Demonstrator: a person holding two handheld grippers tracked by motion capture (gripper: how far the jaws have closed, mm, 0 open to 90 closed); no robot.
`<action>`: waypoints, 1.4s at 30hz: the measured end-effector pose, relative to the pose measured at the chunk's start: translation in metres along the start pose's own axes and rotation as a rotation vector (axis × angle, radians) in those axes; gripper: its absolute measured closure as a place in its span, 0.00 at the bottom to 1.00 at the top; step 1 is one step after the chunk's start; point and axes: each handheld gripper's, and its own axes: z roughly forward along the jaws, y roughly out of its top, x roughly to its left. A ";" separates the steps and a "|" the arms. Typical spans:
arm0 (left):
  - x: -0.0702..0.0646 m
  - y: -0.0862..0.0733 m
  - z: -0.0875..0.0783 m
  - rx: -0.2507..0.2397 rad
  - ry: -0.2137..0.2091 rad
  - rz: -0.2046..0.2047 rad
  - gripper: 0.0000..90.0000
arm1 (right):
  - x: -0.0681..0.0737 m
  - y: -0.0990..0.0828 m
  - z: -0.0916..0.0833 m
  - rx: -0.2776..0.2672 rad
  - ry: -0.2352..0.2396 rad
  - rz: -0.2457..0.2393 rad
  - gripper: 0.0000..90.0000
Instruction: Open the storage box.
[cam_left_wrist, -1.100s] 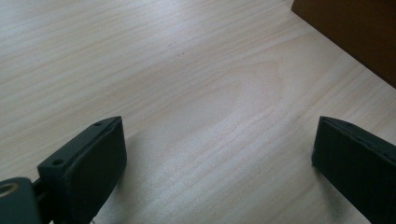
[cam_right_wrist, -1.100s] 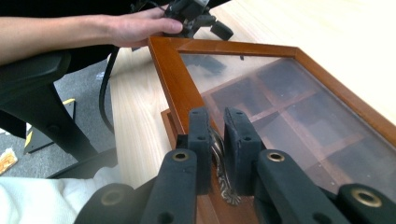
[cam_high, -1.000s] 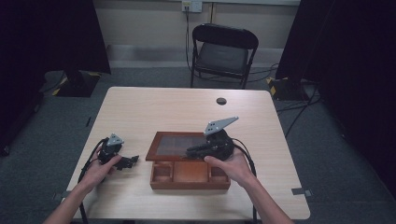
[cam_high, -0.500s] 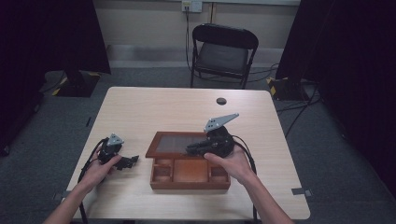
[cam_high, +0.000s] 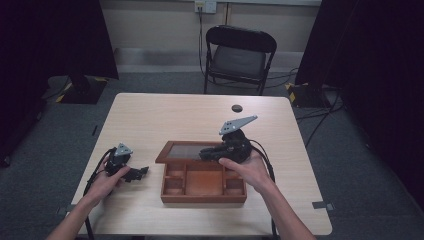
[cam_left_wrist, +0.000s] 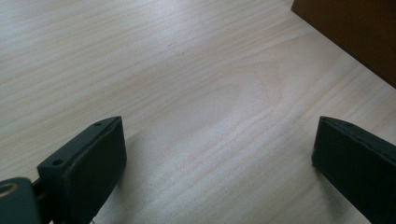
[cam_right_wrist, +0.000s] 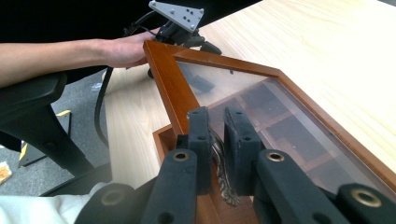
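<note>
The right gripper (cam_right_wrist: 217, 140) is clamping its black jaws tight on the small ornate metal handle (cam_right_wrist: 223, 175) of the glass-paned wooden lid (cam_right_wrist: 173, 95), holding it tilted above the brown compartmented wooden box (cam_high: 203, 184) near the front edge of the pale wooden table (cam_high: 165, 112). The left gripper (cam_left_wrist: 219, 154) is resting wide open and empty on the table near its front left corner, just beside the box.

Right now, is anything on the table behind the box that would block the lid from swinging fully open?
Nothing visible does. The right hand-held gripper is shut on the metal clasp of the glass-paned lid, and the table behind the wooden box is bare; the small dark disc lies well beyond it.
</note>
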 end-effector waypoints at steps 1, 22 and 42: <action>0.000 0.000 0.000 0.000 0.000 0.000 0.03 | 0.000 0.001 0.000 0.003 0.000 0.002 0.91; 0.000 0.000 0.000 0.000 0.000 0.000 0.03 | -0.005 0.008 -0.003 -0.014 -0.003 0.013 0.91; 0.000 0.000 0.000 0.000 0.000 0.000 0.03 | -0.009 0.014 -0.005 -0.019 -0.008 0.020 0.92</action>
